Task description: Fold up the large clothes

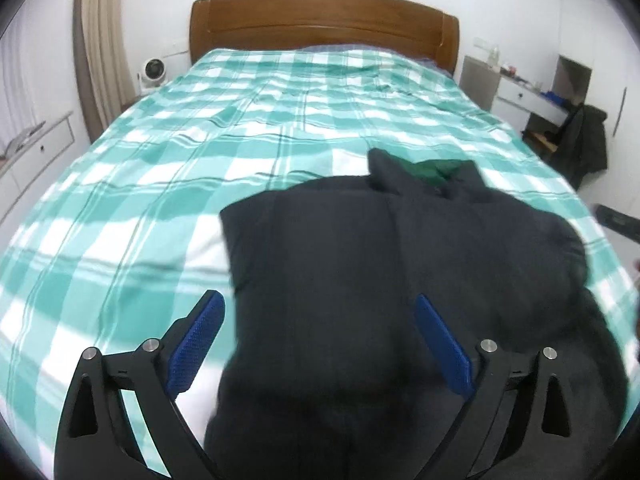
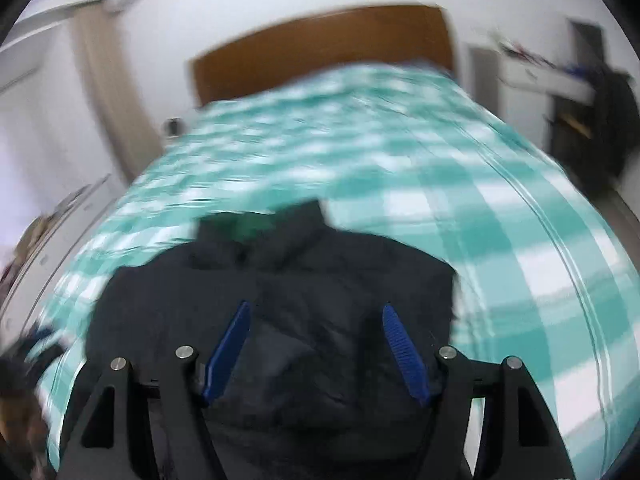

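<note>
on the near end of the bed point(image 1: 160, 140) lies a dark jacket point(image 1: 360, 260), collar toward the far headboard point(image 1: 320, 20). the left gripper point(image 1: 320, 340) and right gripper point(image 2: 316, 348) hang above it, jaws wide, gripping nothing.

Matt dark cloth jacket point(image 1: 360, 248), glossy wooden headboard point(image 1: 324, 20)

A dark navy padded jacket point(image 1: 360, 264) is laid flat on the teal-checked bed, sides folded inward, collar toward the headboard, green lining exposed at the neck.
</note>
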The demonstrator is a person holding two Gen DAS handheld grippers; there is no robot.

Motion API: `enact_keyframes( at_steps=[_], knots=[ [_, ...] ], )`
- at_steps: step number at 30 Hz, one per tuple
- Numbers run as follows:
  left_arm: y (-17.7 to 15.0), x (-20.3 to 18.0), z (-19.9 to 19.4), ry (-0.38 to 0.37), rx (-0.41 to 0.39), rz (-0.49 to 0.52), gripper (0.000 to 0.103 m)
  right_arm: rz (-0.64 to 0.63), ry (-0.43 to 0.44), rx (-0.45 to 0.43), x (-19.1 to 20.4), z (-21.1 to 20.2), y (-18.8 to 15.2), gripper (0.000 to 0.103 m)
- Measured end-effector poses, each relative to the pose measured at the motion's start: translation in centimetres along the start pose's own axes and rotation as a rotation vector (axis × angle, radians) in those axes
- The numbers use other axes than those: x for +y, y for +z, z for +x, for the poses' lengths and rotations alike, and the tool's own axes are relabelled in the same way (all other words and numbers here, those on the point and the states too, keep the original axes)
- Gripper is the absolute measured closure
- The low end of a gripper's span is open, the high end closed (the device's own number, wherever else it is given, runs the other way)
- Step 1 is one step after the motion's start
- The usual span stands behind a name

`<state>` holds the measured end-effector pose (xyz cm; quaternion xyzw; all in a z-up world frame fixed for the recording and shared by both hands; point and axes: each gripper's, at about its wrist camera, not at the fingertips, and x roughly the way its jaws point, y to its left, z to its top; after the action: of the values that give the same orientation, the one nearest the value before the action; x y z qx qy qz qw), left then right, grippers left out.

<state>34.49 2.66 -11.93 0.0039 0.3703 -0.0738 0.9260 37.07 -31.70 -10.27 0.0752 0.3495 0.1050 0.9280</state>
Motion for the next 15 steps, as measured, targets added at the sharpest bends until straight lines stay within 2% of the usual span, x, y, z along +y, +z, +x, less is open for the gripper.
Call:
enact_keyframes(
  at_steps=[3, 5, 6, 8, 11, 13, 15],
  knots=[
    [-0.4, -0.2, 4.3, 0.004, 0.068, -0.002, 0.007, -0.086, 0.081, 0.036, 1.6, 2.6, -0.8, 0.032],
    [-1.6, 0.2, 6.6, -0.004, 0.129, -0.013, 0.002, -0.099, 0.057, 0.142, 1.2, 6.1, -2.5, 0.032],
    [-1.9, 0.5, 7.0, -0.022, 0.134, -0.031, 0.001, -0.083, 0.058, 0.176, 0.8, 7.0, -3.1, 0.033],
    [-2.4, 1.2, 7.2, -0.052, 0.144, -0.068, 0.000, -0.061, 0.069, 0.186, 0.0, 8.4, -4.5, 0.033],
    [-2.4, 1.2, 6.2, -0.030, 0.154, -0.053, 0.002, -0.062, 0.060, 0.189, -0.1, 8.9, -5.2, 0.032],
    [-1.6, 1.0, 4.6, -0.009, 0.118, -0.040, 0.004, -0.056, 0.060, 0.193, -0.3, 9.3, -5.3, 0.032],
    [-0.1, 0.8, 3.3, -0.043, 0.058, -0.052, 0.004, -0.045, 0.067, 0.190, -0.7, 9.5, -5.7, 0.032]
  ],
)
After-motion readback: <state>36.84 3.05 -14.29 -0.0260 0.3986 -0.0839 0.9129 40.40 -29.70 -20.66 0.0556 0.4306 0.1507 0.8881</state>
